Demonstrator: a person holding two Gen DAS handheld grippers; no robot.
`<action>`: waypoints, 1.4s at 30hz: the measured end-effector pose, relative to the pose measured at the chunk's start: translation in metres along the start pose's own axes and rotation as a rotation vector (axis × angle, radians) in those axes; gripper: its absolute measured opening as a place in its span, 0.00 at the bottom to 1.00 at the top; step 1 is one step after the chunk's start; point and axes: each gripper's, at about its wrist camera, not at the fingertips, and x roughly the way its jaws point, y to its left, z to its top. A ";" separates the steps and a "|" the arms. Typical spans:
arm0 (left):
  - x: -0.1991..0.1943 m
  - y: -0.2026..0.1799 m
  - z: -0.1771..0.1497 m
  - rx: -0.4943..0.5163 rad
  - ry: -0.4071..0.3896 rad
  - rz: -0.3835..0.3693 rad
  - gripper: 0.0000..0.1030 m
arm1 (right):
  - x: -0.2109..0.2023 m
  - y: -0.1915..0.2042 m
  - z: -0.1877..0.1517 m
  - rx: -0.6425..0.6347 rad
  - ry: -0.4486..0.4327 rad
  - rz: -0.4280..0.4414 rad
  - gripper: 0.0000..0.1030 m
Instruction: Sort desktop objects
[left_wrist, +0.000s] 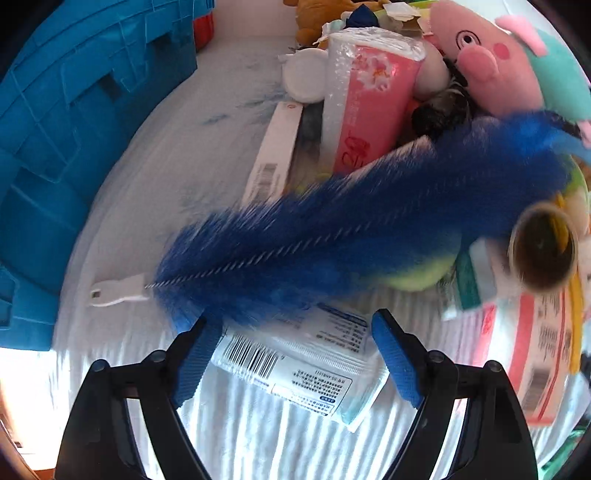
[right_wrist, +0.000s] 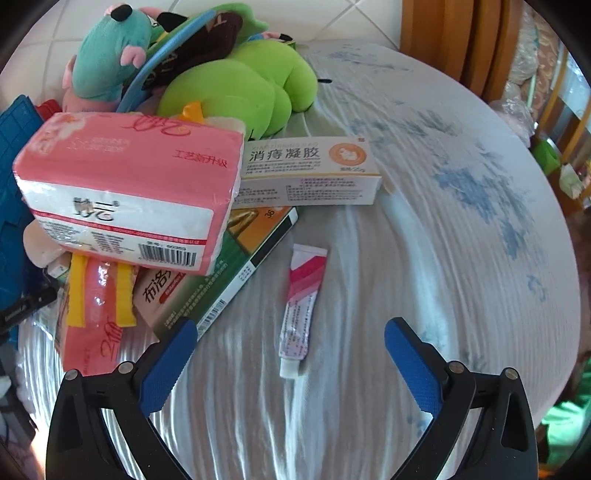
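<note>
Blue bottle brush lies ahead of the wide-open, empty left gripper; right gripper likewise, straddling a tube.

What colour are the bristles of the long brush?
Deep blue bristles, on a white handle; the left wrist view shows it best.

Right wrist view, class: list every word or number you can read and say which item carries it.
"消痔凝胶" with "XIAO ZHI NING JIAO" above it, partly blurred: white ointment box.
"工艺新升级": pink tissue pack.
"布洛": beige medicine box, rest hidden.
"36": green and orange box.
Small tube: print too small to read.
Barcodes and fine print: unreadable.
</note>
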 end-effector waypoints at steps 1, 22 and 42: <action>-0.002 0.005 -0.006 0.007 0.004 0.006 0.81 | 0.003 0.000 0.000 0.000 0.003 0.002 1.00; -0.010 0.035 -0.037 -0.058 0.041 0.006 0.82 | 0.015 -0.014 -0.009 0.052 -0.005 -0.012 0.60; -0.060 -0.002 -0.077 0.028 -0.070 -0.027 0.52 | 0.016 -0.014 -0.024 -0.016 -0.054 0.024 0.15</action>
